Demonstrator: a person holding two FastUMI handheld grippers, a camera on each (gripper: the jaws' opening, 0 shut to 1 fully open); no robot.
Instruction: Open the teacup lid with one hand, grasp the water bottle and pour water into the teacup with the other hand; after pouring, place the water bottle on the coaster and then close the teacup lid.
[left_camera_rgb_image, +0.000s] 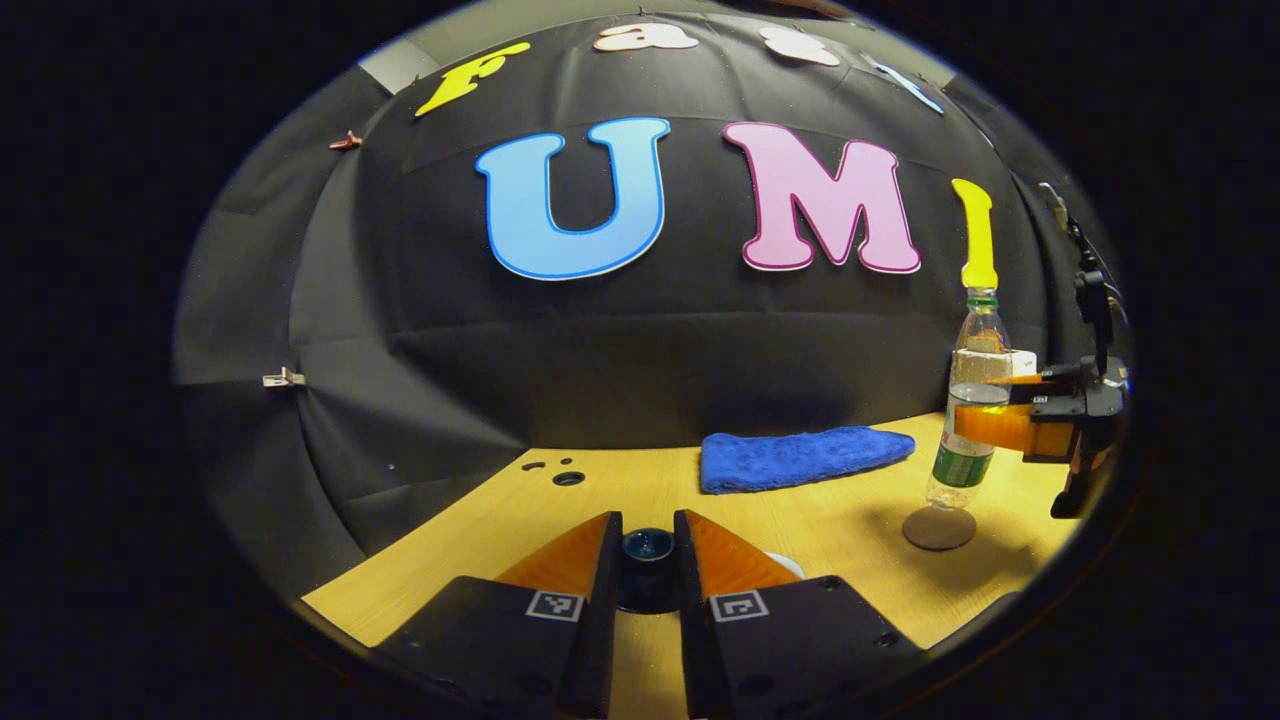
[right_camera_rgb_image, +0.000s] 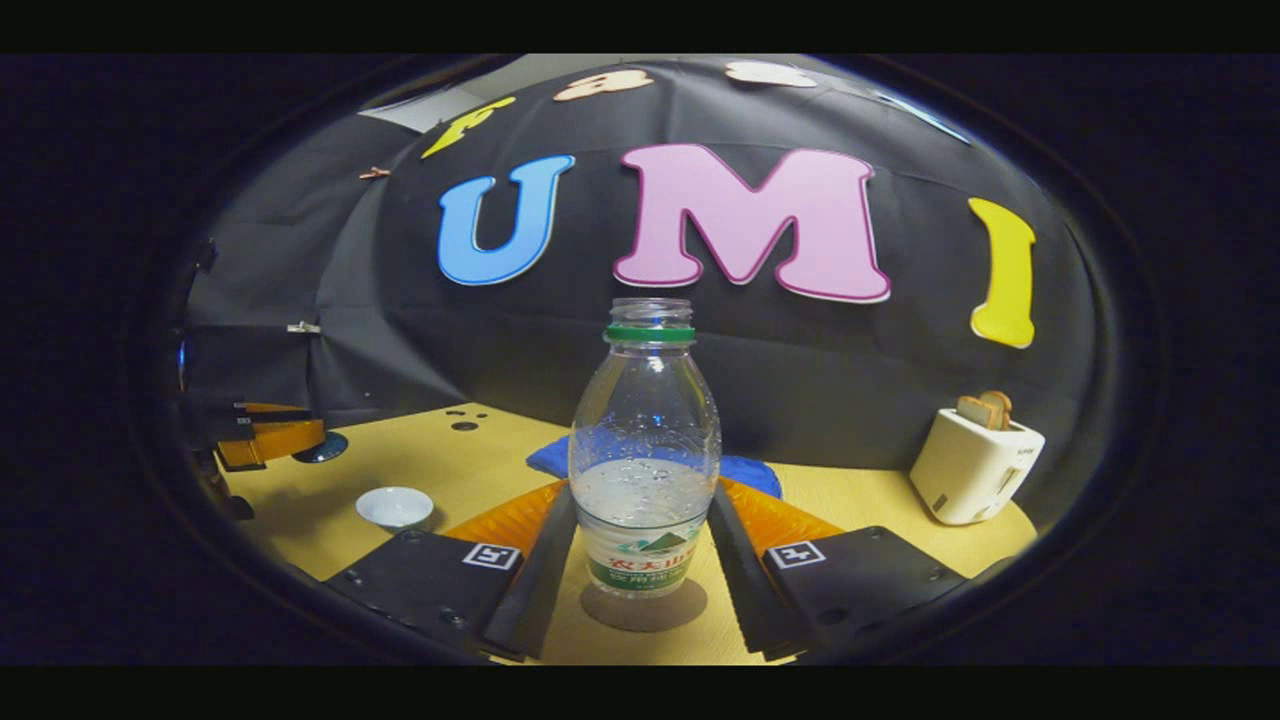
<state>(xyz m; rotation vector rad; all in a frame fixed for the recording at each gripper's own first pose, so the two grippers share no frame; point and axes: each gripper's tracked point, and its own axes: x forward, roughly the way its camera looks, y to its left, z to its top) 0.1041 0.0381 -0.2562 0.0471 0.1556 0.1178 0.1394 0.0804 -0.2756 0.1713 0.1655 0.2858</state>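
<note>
My left gripper is shut on the dark lid of the teacup and holds it above the table. A bit of the white teacup peeks out by my right finger. The capless water bottle, partly filled, stands upright between the fingers of my right gripper, which is shut on it. The round brown coaster lies right under the bottle; I cannot tell whether they touch. The open teacup sits to the left, with the left gripper and lid beyond it.
A folded blue cloth lies at the back of the wooden table, behind the bottle. A white toaster with bread stands at the right. Small holes mark the table's far left corner.
</note>
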